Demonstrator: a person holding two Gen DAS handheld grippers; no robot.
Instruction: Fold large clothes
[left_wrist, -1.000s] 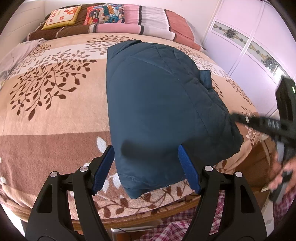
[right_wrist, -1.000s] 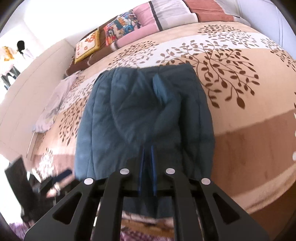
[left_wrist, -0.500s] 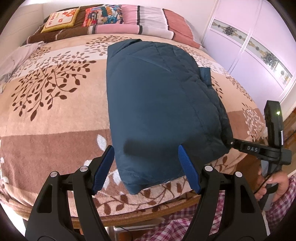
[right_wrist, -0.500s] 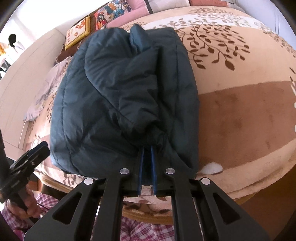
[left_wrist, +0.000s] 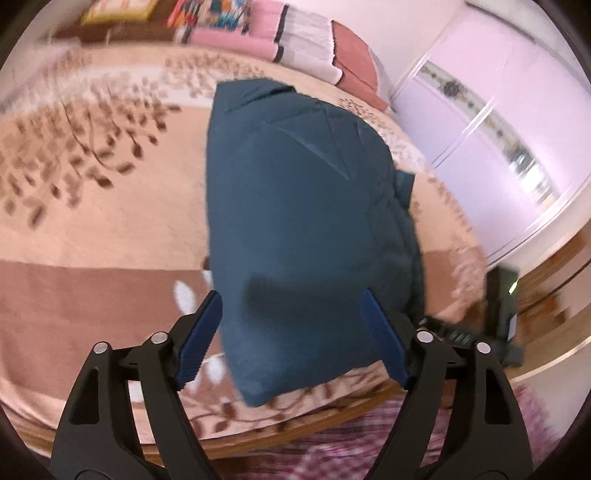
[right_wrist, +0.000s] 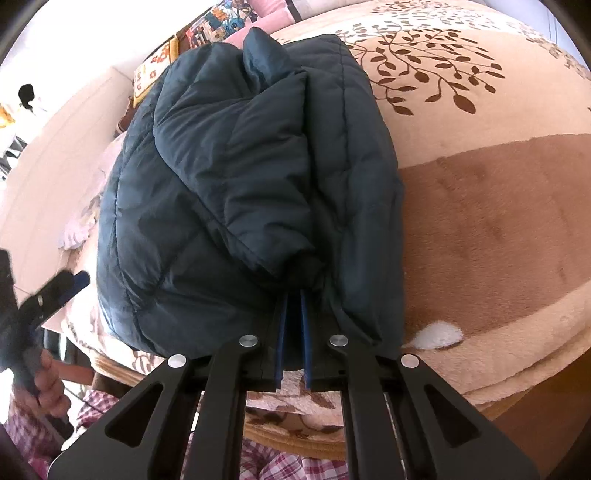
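A dark teal puffer jacket (left_wrist: 306, 229) lies folded into a thick bundle on the bed's leaf-patterned blanket (left_wrist: 92, 206), its near end reaching almost to the near edge of the mattress. The left gripper (left_wrist: 291, 332) hangs over that near end with its blue pads spread wide; the jaws have just been opening further, and the jacket's corner sits below the gap without either pad pressing on it. From the right wrist view, the right gripper (right_wrist: 293, 325) is clenched almost completely, its two blue pads (right_wrist: 280, 332) nearly together at the near hem of the jacket (right_wrist: 240, 184), where a sleeve is folded over the top; whether a thin fold of fabric is pinched between them I cannot tell. At the far end of the bed, striped and patterned pillows (left_wrist: 288, 40) are stacked. Pale wardrobe doors (left_wrist: 498, 122) stand to the right. Checked trousers (right_wrist: 288, 465) show at the near edge.
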